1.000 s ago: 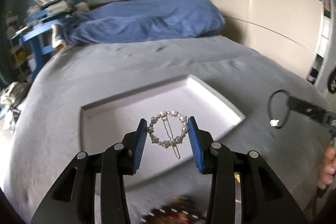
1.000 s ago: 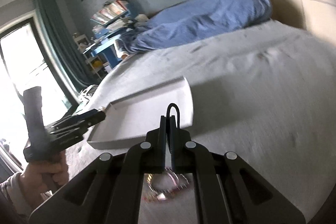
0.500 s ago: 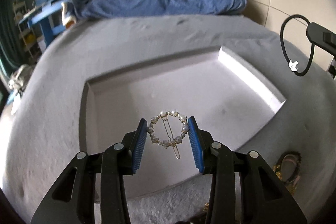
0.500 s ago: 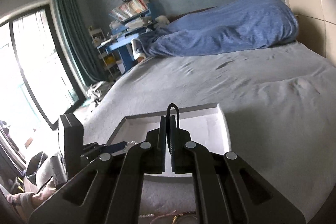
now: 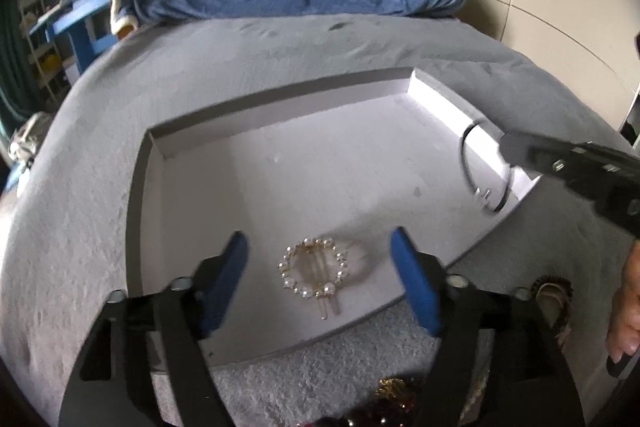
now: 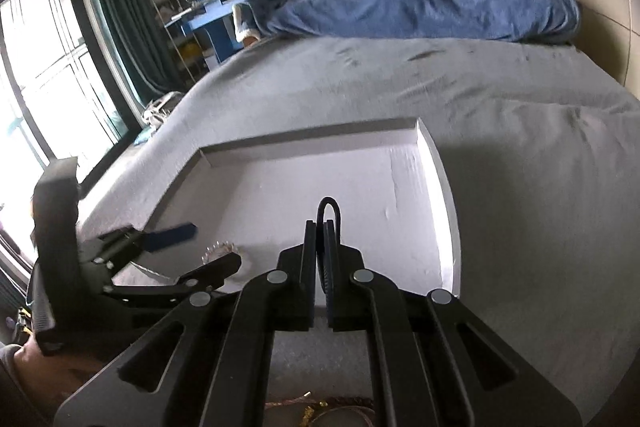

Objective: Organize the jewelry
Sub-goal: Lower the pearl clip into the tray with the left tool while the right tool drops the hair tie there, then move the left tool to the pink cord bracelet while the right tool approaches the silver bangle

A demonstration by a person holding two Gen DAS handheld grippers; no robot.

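left gripper [image 5: 318, 269]: just parted, pearl clip [image 5: 314, 273] released onto tray [image 5: 280, 187] near edge | right gripper [image 6: 320, 227]: clamped on black loop [image 6: 329, 213], over tray's right | one piece placed, loop next

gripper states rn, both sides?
Left gripper: open, pearl hair clip lying in the white tray between its fingers.
Right gripper: closed on the black cord loop.
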